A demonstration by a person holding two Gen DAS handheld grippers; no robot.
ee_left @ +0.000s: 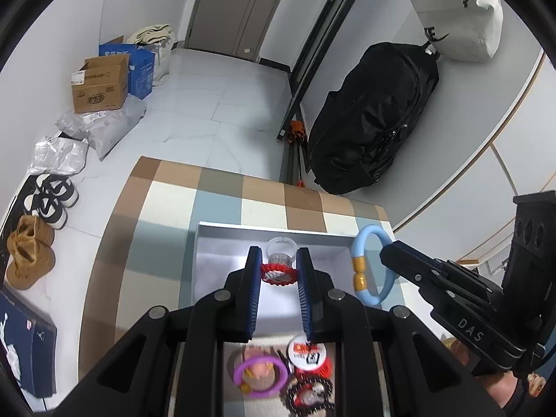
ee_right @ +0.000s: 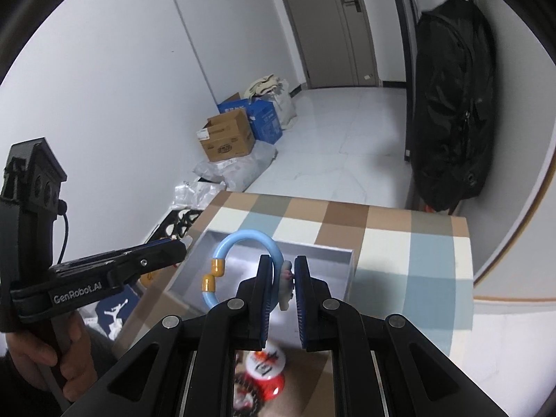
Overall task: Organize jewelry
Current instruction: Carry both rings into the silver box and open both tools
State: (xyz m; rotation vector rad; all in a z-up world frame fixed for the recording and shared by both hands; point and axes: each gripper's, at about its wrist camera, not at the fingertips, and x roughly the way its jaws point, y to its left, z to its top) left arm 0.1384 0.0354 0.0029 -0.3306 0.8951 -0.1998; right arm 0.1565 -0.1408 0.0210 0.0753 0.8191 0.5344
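Left wrist view: left gripper clamped on a red-and-white bracelet, held over a grey tray with a clear ring just beyond it. Right gripper, "DAS" on its body, pinches a blue bangle w/ gold beads at the tray's right edge. Tray sits on a checked cloth in tan, cream and blue. Below: purple bangle, blurred. Floor: white tiles, cardboard box, shoes, black bag. Right wrist view: right gripper closed on the blue bangle above the tray. Left gripper reads "GenRobot.AI", hand on its grip. Grey door at the back.
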